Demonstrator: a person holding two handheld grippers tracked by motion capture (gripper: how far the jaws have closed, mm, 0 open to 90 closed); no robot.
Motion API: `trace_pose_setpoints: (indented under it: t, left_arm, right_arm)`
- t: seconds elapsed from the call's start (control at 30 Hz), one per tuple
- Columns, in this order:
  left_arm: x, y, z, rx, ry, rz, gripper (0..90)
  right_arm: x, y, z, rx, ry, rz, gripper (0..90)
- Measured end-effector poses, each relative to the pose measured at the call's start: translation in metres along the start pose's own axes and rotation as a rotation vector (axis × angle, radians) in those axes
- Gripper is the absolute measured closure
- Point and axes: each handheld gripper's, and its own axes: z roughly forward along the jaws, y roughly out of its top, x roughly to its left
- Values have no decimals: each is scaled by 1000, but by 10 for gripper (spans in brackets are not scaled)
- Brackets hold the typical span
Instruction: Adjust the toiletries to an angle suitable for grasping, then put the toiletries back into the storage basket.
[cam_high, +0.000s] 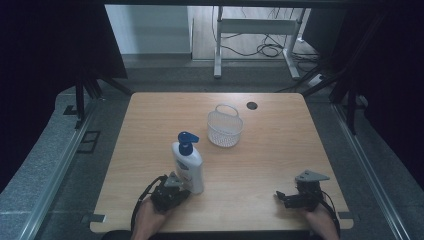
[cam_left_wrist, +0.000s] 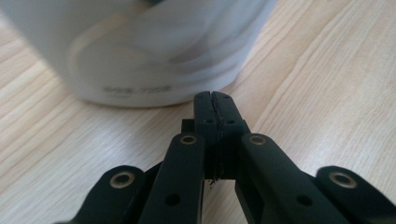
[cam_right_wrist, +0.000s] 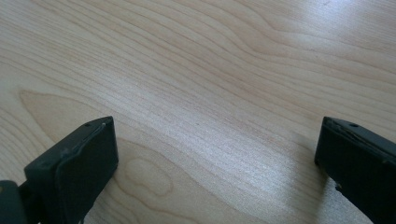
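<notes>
Dim, dark-edged high view; blurred close bottle (cam_left_wrist: 154, 46).

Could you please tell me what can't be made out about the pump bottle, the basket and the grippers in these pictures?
- Pump bottle label: too small in the high view; blurred and cut off by the top edge in the left gripper view.
- White basket: whether anything lies inside is too small to tell.
- Left gripper: the high view cannot show whether its shut jaws touch the bottle.
- Right gripper: its open jaws are cut off by the bottom edge in its own view.
</notes>
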Motion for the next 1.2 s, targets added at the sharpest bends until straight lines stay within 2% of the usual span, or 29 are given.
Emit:
trace_pose_setpoints:
  t: [0.03,0.13,0.23,0.3,0.33,0.43,0.5,0.53,0.67,0.73,0.87,1.07,1.2]
  left_arm:
    - [4,-2,-5,-9,3,-19,887]
    - [8,-4,-10,-20,15,-37,871]
    - [12,-7,-13,-27,37,-53,820]
    - [14,-9,-15,-29,50,-58,744]
    - [15,-9,-15,-30,61,-57,744]
    - [18,-9,-17,-38,81,-68,658]
    - [20,-10,-17,-35,93,-75,569]
    - [21,-11,-18,-32,101,-78,569]
    - [25,-14,-18,-27,125,-86,454]
    - [28,-15,-18,-31,128,-93,429]
    - [33,-18,-18,-40,147,-92,351]
    - [36,-21,-16,-43,190,-79,220]
    - [37,-22,-15,-43,204,-85,199]
  right_arm:
    - [0,0,0,-1,1,0,0]
    - [0,0,0,-2,2,0,0]
    - [0,0,0,-2,3,0,0]
    - [0,0,0,-1,4,-1,0]
    - [0,0,0,-1,4,-1,0]
    - [-1,0,-1,-5,7,-3,6]
    - [-1,-1,-2,-7,11,-1,26]
    - [-1,-1,-2,-7,11,-1,26]
    - [-1,0,-4,-15,25,-6,49]
    - [1,1,-4,-20,23,-15,49]
    - [4,3,-7,-40,27,-19,49]
    - [12,6,-8,-42,38,-53,44]
    - [16,9,-9,-52,48,-65,37]
